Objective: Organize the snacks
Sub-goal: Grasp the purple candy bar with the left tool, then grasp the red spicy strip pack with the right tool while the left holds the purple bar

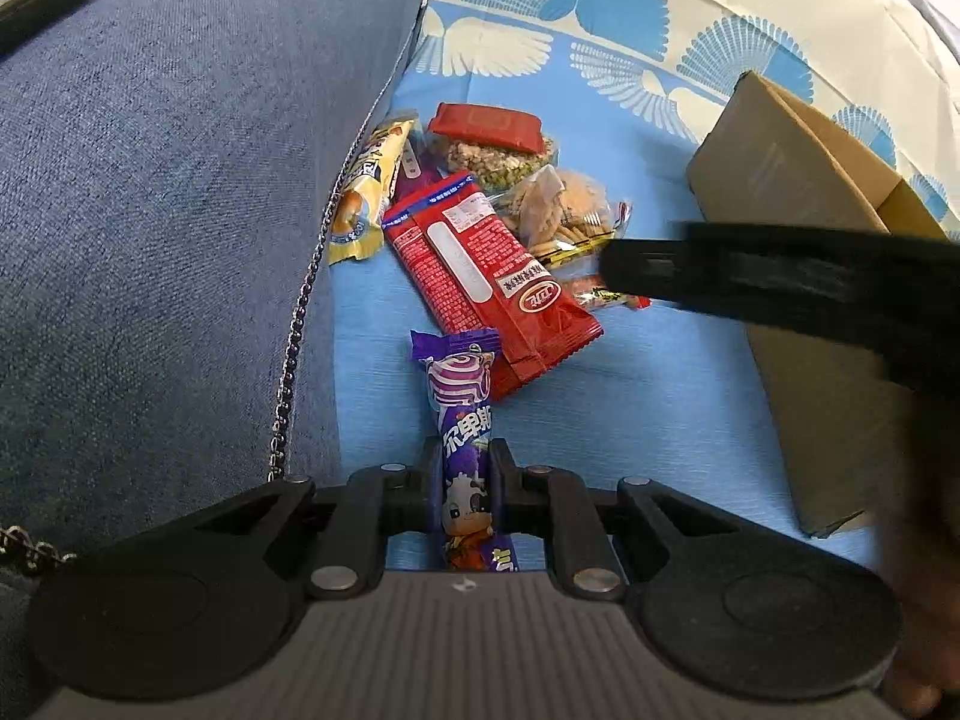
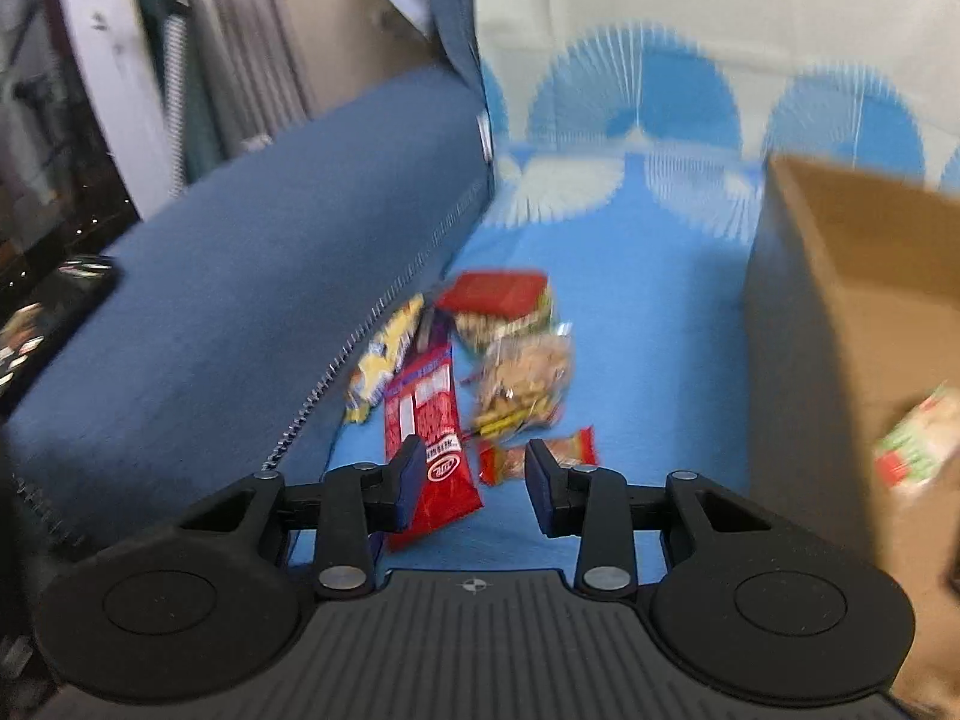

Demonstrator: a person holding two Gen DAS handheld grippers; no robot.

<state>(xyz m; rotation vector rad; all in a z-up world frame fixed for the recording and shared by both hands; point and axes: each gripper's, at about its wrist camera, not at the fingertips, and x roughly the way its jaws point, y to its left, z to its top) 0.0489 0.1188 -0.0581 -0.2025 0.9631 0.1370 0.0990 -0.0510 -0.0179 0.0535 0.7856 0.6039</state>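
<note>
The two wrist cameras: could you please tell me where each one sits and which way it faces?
Left wrist view: sits on the left tool, looking down along its fingers at the blue bedsheet; the tool is shut on a purple snack bar, and the right tool's black finger crosses in from the right.
Right wrist view: sits on the right tool, open and empty, facing the snack pile.
Shared: the long red packet, the cardboard box, the blue cushion.

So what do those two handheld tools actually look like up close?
Both match: the left tool and right tool each have matte black linkage arms with silver rivets, round black discs at the sides, and a ribbed grey body bearing a small crosshair mark. The right tool's fingers have blue pads.
</note>
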